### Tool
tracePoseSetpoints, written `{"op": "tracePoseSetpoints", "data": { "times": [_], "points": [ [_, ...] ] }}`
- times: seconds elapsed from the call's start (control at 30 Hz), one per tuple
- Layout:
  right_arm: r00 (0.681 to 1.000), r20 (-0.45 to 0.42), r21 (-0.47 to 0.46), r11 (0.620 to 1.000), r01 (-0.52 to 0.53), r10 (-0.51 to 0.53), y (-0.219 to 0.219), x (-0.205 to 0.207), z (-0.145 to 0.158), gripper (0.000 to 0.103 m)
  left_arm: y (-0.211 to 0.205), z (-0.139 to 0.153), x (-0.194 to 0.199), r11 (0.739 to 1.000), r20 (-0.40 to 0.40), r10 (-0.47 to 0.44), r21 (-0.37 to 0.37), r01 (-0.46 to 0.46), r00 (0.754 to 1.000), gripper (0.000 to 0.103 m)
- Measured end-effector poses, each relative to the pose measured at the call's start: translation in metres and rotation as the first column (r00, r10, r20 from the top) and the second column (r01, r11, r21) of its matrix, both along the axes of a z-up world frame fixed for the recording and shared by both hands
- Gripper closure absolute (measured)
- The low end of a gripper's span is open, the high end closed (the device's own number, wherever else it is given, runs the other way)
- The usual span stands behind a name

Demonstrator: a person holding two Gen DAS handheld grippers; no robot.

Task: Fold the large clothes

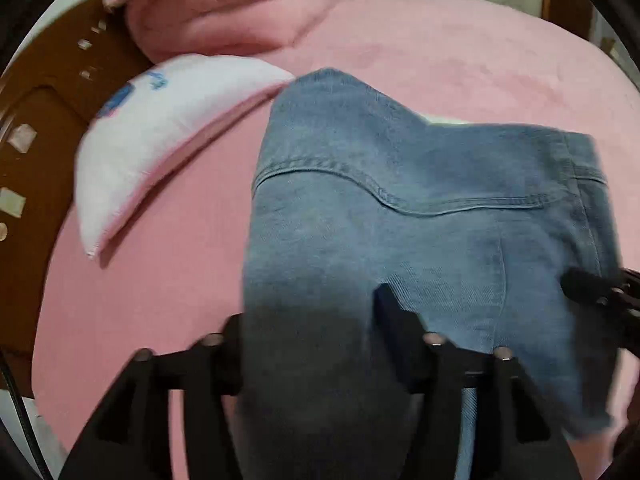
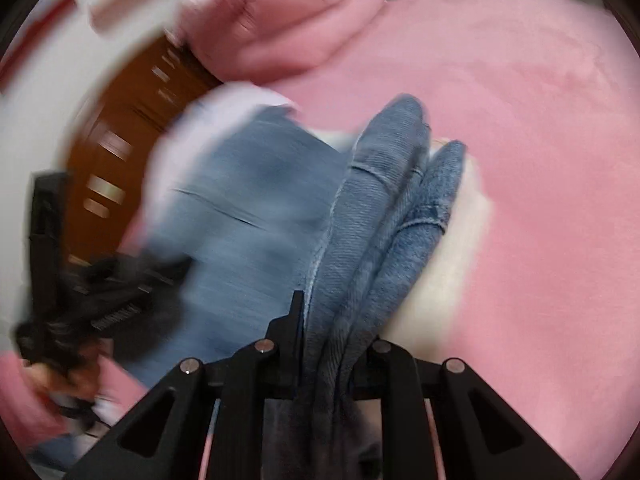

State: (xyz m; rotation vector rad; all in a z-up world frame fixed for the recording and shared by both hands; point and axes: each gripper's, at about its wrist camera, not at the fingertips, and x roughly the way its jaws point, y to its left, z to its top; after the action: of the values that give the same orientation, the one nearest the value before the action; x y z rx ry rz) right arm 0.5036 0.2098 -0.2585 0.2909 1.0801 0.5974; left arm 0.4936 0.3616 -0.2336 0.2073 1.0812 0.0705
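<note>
jeans point(image 1: 420, 208) over pink bed point(image 1: 480, 60), draped between both grippers | left gripper point(image 1: 312, 320): jaws apart, denim between | right gripper point(image 2: 336, 320): narrow, pinching bunched denim

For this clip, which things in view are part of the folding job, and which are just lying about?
Part of the job:
- blue jeans, spread on the pink bed cover
- right tongs, shut on bunched denim
- left tongs, denim between them

Lying about:
- white pillow
- pink folded blanket
- brown wooden bed frame
</note>
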Motion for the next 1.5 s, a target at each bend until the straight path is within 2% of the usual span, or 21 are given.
{"op": "tracePoseSetpoints", "data": {
  "times": [0.07, 0.1, 0.2, 0.3, 0.37, 0.47, 0.5, 0.53, 0.6, 0.67, 0.8, 0.87, 0.9, 0.93, 1.03, 1.1, 1.17, 1.27, 1.37, 1.43, 1.5],
  "points": [
    [1.000, 0.011, 0.083, 0.997, -0.003, 0.002, -0.011, -0.003, -0.008, 0.088, 0.008, 0.002, -0.002, 0.997, -0.003, 0.032, -0.068, -0.032, 0.999, 0.044],
    [1.000, -0.001, 0.086, 0.996, 0.009, -0.009, -0.013, -0.005, -0.009, 0.088, 0.008, 0.003, -0.002, 0.996, -0.013, 0.035, -0.080, -0.036, 0.999, 0.044],
    [0.999, 0.012, 0.049, 0.998, 0.046, -0.046, -0.008, -0.009, -0.007, 0.086, 0.008, -0.001, 0.004, 0.999, -0.010, -0.005, -0.045, 0.004, 1.000, 0.043],
    [0.997, 0.030, 0.042, 0.996, 0.073, -0.075, -0.007, -0.013, -0.006, 0.084, 0.011, -0.002, 0.003, 0.997, -0.011, 0.047, -0.067, -0.048, 0.999, 0.039],
    [0.996, 0.015, 0.048, 0.995, 0.092, -0.093, -0.010, -0.017, -0.005, 0.080, 0.000, 0.008, -0.015, 0.996, -0.012, 0.066, -0.060, -0.067, 0.998, 0.039],
    [0.995, -0.005, 0.019, 0.995, 0.098, -0.098, -0.012, -0.021, -0.003, 0.075, -0.013, 0.020, -0.029, 0.999, -0.055, 0.039, 0.012, -0.038, 0.998, 0.038],
    [0.996, -0.004, 0.009, 0.996, 0.093, -0.093, -0.013, -0.023, -0.001, 0.072, -0.017, 0.024, -0.039, 0.999, -0.068, 0.039, 0.039, -0.037, 0.997, 0.037],
    [0.996, -0.001, -0.010, 0.996, 0.086, -0.086, -0.015, -0.030, 0.002, 0.055, -0.021, 0.031, -0.051, 0.997, -0.066, 0.038, 0.074, -0.033, 0.997, 0.037],
    [0.994, -0.017, -0.080, 0.991, 0.106, -0.108, -0.030, -0.052, 0.006, 0.035, -0.027, 0.042, -0.072, 0.992, -0.049, 0.048, 0.116, -0.042, 0.998, 0.023],
    [0.987, -0.055, -0.087, 0.986, 0.145, -0.150, -0.052, -0.078, 0.008, 0.034, -0.034, 0.049, -0.102, 0.985, -0.057, 0.077, 0.159, -0.067, 0.995, 0.020],
    [0.947, -0.175, -0.206, 0.951, 0.231, -0.268, -0.104, -0.153, 0.002, 0.033, -0.058, 0.050, -0.173, 0.987, -0.131, 0.103, 0.140, -0.084, 0.986, 0.020],
    [0.929, -0.206, -0.279, 0.928, 0.246, -0.308, -0.128, -0.193, 0.001, 0.026, -0.076, 0.047, -0.207, 0.993, -0.197, 0.100, 0.088, -0.084, 0.975, 0.020],
    [0.914, -0.226, -0.336, 0.908, 0.250, -0.336, -0.143, -0.217, 0.000, 0.021, -0.091, 0.047, -0.228, 0.996, -0.235, 0.091, 0.038, -0.085, 0.968, 0.020],
    [0.901, -0.243, -0.375, 0.891, 0.254, -0.359, -0.155, -0.235, -0.002, 0.021, -0.101, 0.047, -0.240, 0.996, -0.253, 0.082, 0.002, -0.084, 0.964, 0.020],
    [0.841, -0.307, -0.459, 0.843, 0.280, -0.446, -0.198, -0.294, -0.003, 0.021, -0.146, 0.054, -0.283, 0.992, -0.289, 0.037, -0.103, -0.069, 0.957, 0.020],
    [0.799, -0.335, -0.495, 0.815, 0.301, -0.499, -0.227, -0.330, -0.001, 0.020, -0.176, 0.059, -0.306, 0.993, -0.302, 0.021, -0.105, -0.055, 0.953, 0.020],
    [0.764, -0.335, -0.544, 0.775, 0.321, -0.551, -0.256, -0.361, 0.003, 0.019, -0.202, 0.063, -0.326, 0.993, -0.322, 0.008, -0.111, -0.046, 0.947, 0.020],
    [0.711, -0.324, -0.581, 0.724, 0.371, -0.624, -0.297, -0.393, 0.010, 0.014, -0.235, 0.077, -0.366, 0.981, -0.343, 0.014, -0.176, -0.079, 0.939, 0.020],
    [0.663, -0.273, -0.610, 0.658, 0.441, -0.697, -0.345, -0.422, 0.022, 0.013, -0.267, 0.085, -0.402, 0.972, -0.354, 0.005, -0.218, -0.088, 0.935, 0.020],
    [0.647, -0.247, -0.613, 0.633, 0.472, -0.721, -0.375, -0.441, 0.033, 0.013, -0.298, 0.091, -0.427, 0.985, -0.327, -0.035, -0.173, -0.024, 0.944, 0.020],
    [0.657, -0.233, -0.607, 0.635, 0.477, -0.717, -0.401, -0.461, 0.046, 0.012, -0.323, 0.097, -0.447, 0.992, -0.296, -0.065, -0.123, 0.029, 0.953, 0.020]
  ]
}}
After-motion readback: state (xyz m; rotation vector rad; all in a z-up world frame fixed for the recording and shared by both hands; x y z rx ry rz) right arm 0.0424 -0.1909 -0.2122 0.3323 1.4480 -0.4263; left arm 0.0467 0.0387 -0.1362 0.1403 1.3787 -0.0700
